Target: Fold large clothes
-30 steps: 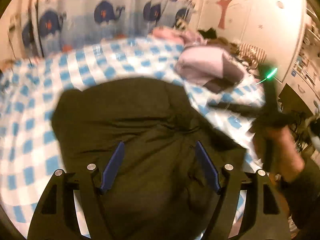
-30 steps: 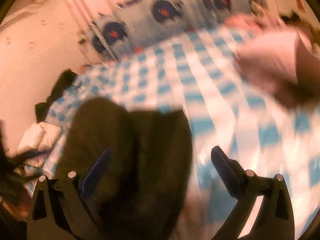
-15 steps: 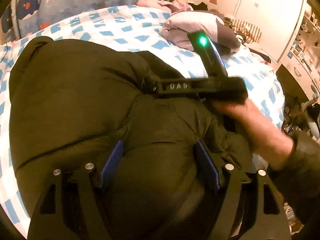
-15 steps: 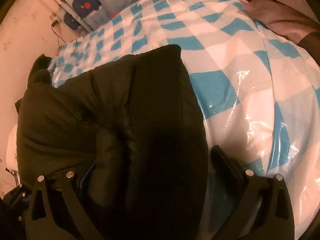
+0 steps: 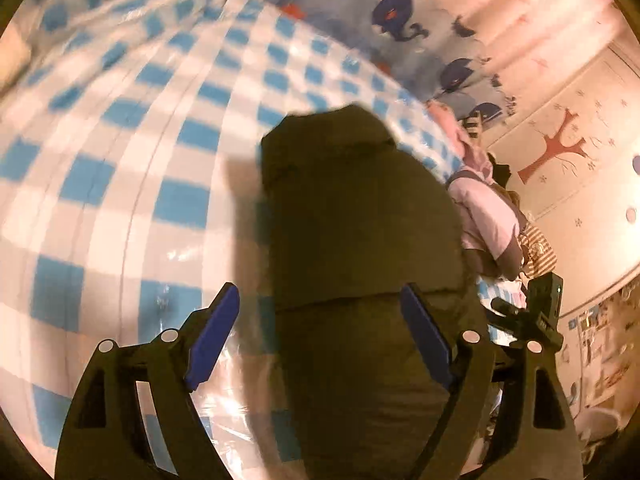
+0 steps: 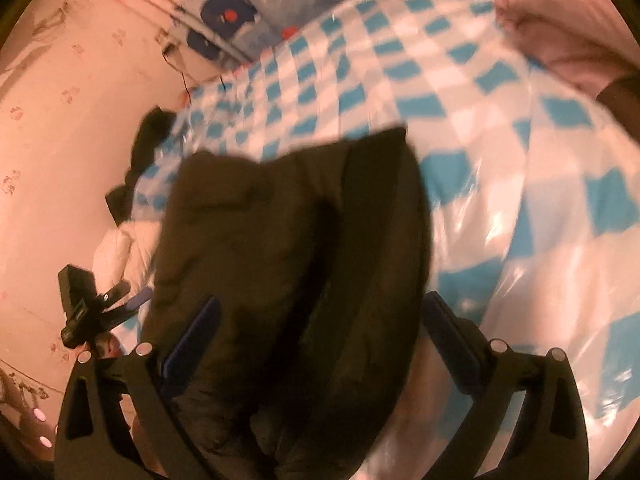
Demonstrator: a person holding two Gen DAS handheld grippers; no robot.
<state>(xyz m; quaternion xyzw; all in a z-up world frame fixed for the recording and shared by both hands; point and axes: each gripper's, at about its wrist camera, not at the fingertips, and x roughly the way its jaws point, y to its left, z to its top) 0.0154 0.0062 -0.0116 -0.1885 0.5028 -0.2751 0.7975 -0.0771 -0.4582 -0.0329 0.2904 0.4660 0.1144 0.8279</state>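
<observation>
A dark olive puffy jacket lies folded in a long bundle on the blue and white checked bed cover. My left gripper is open and empty, above the bundle's near end. In the right wrist view the same jacket fills the middle. My right gripper is open and empty, hovering over the jacket. The left gripper shows at the left of the right wrist view, and the right gripper shows at the right of the left wrist view. Both views are blurred.
A pink and brown pile of clothes lies on the bed right of the jacket. A whale-print curtain hangs behind the bed. A wall with dark clothes at its foot borders the bed's left side.
Both grippers have lifted away from the jacket and swung. The left view has turned left toward the bed cover. The right gripper no longer crosses over the jacket.
</observation>
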